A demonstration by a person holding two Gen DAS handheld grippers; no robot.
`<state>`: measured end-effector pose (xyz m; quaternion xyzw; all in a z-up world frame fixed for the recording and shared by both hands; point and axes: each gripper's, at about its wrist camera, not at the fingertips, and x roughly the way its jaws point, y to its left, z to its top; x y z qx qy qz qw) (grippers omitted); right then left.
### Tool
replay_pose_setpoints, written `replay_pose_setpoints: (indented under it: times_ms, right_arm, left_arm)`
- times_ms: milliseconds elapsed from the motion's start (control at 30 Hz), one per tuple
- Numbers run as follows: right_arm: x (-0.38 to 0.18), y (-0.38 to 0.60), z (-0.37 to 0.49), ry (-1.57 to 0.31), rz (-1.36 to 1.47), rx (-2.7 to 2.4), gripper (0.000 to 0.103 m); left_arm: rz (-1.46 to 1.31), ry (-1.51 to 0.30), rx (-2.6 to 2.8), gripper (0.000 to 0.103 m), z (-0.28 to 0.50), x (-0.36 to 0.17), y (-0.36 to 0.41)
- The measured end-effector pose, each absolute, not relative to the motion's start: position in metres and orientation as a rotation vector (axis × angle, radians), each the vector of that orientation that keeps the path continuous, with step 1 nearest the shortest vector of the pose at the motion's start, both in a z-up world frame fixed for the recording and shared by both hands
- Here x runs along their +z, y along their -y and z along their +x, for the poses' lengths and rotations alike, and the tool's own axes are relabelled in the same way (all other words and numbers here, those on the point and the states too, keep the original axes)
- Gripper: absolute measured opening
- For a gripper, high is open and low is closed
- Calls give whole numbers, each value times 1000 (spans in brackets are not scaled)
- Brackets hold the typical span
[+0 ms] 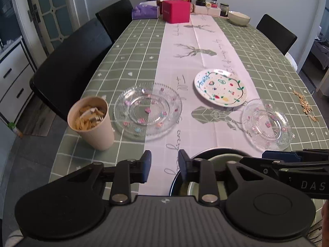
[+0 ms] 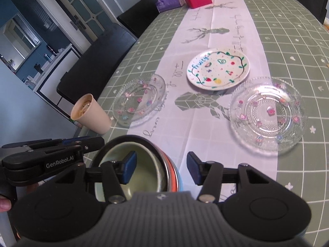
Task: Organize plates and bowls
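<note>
Checked tablecloth table (image 1: 267, 47), two glass plates (image 1: 147, 111), painted plate (image 1: 221, 87), cup (image 1: 91, 121), stacked bowls (image 2: 135, 170)

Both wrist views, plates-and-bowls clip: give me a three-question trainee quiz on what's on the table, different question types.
1. True or false: the left gripper is clamped on a plate.
2. How many plates lie spread on the table?
3. The paper cup stands beside: A) the red box B) a clear glass plate C) the far bowl

Key:
1. False; its jaws are open and empty.
2. Three: two clear glass, one white fruit-painted plate.
3. B
</note>
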<state>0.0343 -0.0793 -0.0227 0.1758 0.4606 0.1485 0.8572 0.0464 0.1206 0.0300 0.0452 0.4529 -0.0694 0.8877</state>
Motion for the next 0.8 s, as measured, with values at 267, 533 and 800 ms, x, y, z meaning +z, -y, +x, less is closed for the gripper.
replay_pose_setpoints:
  times_ms: [267, 533, 800]
  right_arm:
    - [0, 128, 39, -882, 436, 262, 63]
    - [0, 214, 45, -799, 541, 106, 63]
    - [-46, 265, 47, -834, 657, -13, 61]
  left_arm:
    - [72, -871, -187, 63, 61, 66, -102]
    - [197, -888, -515, 76, 97, 58, -32]
    - [157, -1129, -632, 71, 148, -5, 6]
